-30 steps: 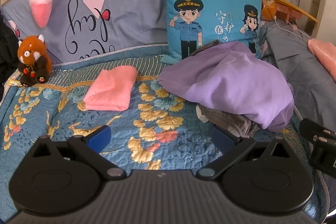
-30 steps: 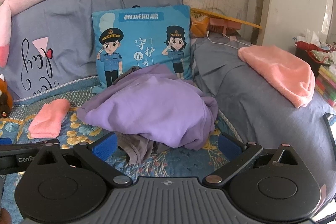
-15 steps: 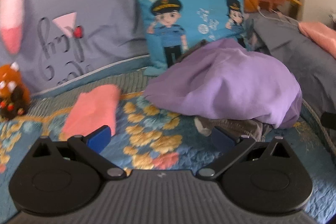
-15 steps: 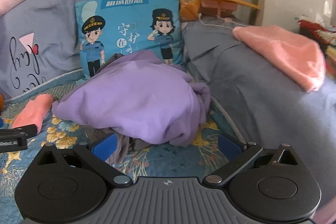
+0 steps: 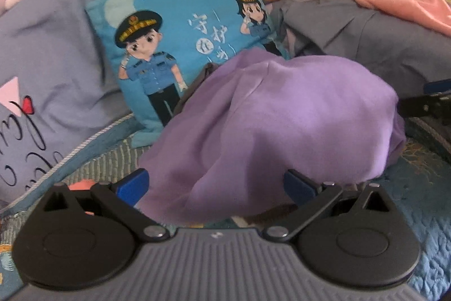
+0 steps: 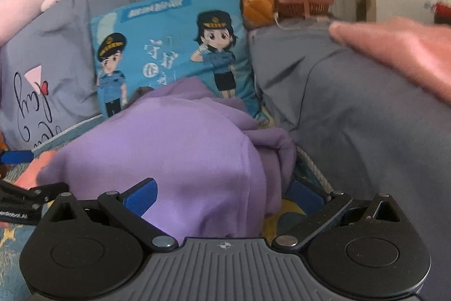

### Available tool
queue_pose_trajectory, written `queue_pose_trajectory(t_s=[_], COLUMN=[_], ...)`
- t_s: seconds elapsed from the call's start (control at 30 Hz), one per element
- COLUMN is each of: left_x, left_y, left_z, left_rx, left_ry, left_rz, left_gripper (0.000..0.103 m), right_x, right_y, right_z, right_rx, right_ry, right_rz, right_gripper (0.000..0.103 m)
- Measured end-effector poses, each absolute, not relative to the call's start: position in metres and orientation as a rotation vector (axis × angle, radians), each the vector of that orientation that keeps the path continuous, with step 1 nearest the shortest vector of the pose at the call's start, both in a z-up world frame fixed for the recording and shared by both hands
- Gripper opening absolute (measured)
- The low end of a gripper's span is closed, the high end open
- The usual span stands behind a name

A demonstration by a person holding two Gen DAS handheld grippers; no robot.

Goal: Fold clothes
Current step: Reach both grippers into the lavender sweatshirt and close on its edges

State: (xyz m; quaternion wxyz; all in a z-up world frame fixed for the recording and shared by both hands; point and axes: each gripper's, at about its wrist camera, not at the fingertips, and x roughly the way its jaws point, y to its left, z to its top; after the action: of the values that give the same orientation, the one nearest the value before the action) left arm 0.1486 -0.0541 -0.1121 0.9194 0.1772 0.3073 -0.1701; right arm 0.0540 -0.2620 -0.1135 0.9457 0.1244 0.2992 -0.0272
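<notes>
Since the frames of a second ago, both grippers have been brought forward to the crumpled purple cotton garment [image 5: 282, 114], which now fills the middle of each wrist view; the folded pink towel [image 5: 81, 184] seen earlier at the left is almost hidden behind the left tool. This is judged to be the approach to a first grasp: no fold has yet been made.

Left to right: the grey pillow with black script [image 5: 28, 103] lies at the far left. The blue cartoon-police cushion [image 5: 180, 27] stands behind the garment, which is heaped on the blue floral quilt [image 5: 417, 188], touching the cushion. A grey garment edge [image 5: 197, 86] shows from beneath the purple one. A grey duvet [image 6: 366, 117] with a pink towel [image 6: 400, 52] on it lies at the right.

The left gripper [image 5: 215, 185] is held wide apart, its blue pads flanking the near hem; nothing is clamped. The right gripper [image 6: 222, 195] is likewise spread, straddling the garment's right fold, empty.

No containers are visible.
</notes>
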Motion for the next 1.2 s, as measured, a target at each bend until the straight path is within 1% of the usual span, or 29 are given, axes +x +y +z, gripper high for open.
queue_pose_trajectory(t_s=[0.13,0.2,0.23,0.27,0.33,0.37,0.43,0.47,0.5,0.57,0.6,0.67,0.8,0.9,0.93,0.97,1.2], left_x=[0.165,0.166,0.167,0.166,0.162,0.161,0.158,0.157,0.155,0.151,0.150,0.148,0.144,0.136,0.134,0.133,0.135], left_y=[-0.058,-0.059,-0.060,-0.059,-0.058,-0.057,-0.056,-0.056,-0.055,-0.054,-0.053,-0.052,-0.042,-0.026,-0.022,-0.019,-0.007], left_z=[-0.127,-0.132,-0.133,-0.133,-0.131,-0.131,-0.130,-0.130,-0.129,-0.128,-0.126,-0.123,-0.117,-0.118,-0.118,-0.119,-0.115], left_rx=[0.348,0.352,0.350,0.348,0.337,0.330,0.322,0.321,0.321,0.321,0.320,0.321,0.272,0.223,0.223,0.225,0.218], left_ry=[0.679,0.681,0.679,0.678,0.676,0.678,0.683,0.684,0.684,0.682,0.677,0.663,0.642,0.626,0.620,0.613,0.568], left_rz=[-0.365,-0.363,-0.362,-0.360,-0.351,-0.345,-0.337,-0.335,-0.334,-0.332,-0.334,-0.340,-0.372,-0.444,-0.452,-0.456,-0.523], left_gripper=[0.103,0.103,0.103,0.103,0.103,0.103,0.103,0.103,0.103,0.103,0.103,0.103,0.103,0.103,0.103,0.103,0.103], right_x=[0.084,0.086,0.084,0.081,0.074,0.070,0.066,0.066,0.065,0.062,0.059,0.053,0.049,0.047,0.044,0.040,0.015], right_y=[-0.276,-0.273,-0.269,-0.265,-0.257,-0.254,-0.255,-0.258,-0.262,-0.269,-0.270,-0.268,-0.256,-0.257,-0.256,-0.254,-0.249], right_z=[-0.141,-0.142,-0.140,-0.138,-0.133,-0.131,-0.130,-0.130,-0.129,-0.127,-0.127,-0.125,-0.122,-0.119,-0.117,-0.115,-0.106], right_rx=[0.329,0.318,0.291,0.264,0.203,0.187,0.216,0.240,0.265,0.322,0.341,0.336,0.282,0.311,0.311,0.306,0.286], right_ry=[0.671,0.656,0.639,0.622,0.608,0.610,0.623,0.626,0.627,0.618,0.605,0.590,0.597,0.591,0.581,0.572,0.543], right_rz=[0.003,0.026,0.037,0.047,0.035,0.029,0.015,0.015,0.016,0.023,0.029,0.082,0.082,0.090,0.103,0.117,0.165], right_gripper=[0.103,0.101,0.090,0.076,0.064,0.061,0.058,0.055,0.051,0.039,0.035,0.009,0.009,0.008,0.008,0.005,0.005])
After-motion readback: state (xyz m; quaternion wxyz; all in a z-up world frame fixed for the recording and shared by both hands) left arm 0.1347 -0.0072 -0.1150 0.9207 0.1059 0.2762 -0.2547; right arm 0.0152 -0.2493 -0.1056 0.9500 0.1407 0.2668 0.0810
